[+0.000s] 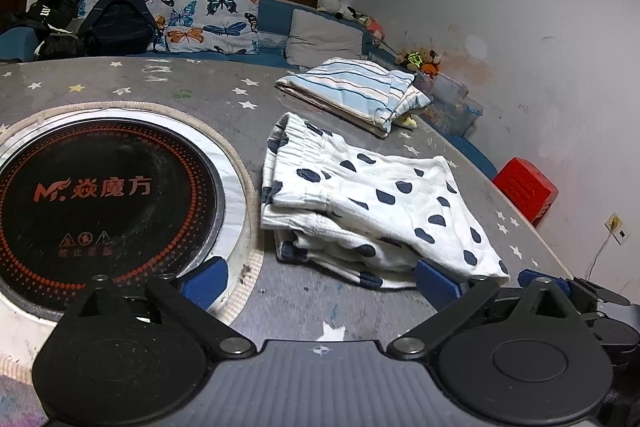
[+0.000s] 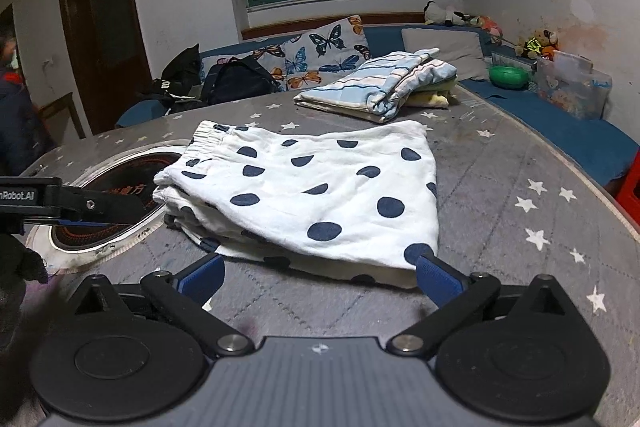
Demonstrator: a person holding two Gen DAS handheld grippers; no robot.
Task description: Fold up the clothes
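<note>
A white garment with navy dots (image 1: pixel 372 203) (image 2: pixel 320 187) lies folded on the grey star-patterned table (image 1: pixel 180 87) (image 2: pixel 520 227). My left gripper (image 1: pixel 320 283) stands open at the garment's near left corner; its right fingertip (image 1: pixel 436 281) is at the cloth's edge and nothing is between the pads. My right gripper (image 2: pixel 320 275) is open too, just short of the garment's near edge, with its right fingertip (image 2: pixel 436 277) by the near right corner. Behind it lies a folded blue-striped garment (image 1: pixel 352 91) (image 2: pixel 376 87).
A round black induction cooker (image 1: pixel 100 195) (image 2: pixel 120 187) is sunk into the table left of the garment. Beyond the table stands a blue sofa with butterfly cushions (image 2: pixel 320 55) and a black backpack (image 1: pixel 116 27). A red stool (image 1: pixel 526 187) stands right; a person (image 2: pixel 16 115) stands far left.
</note>
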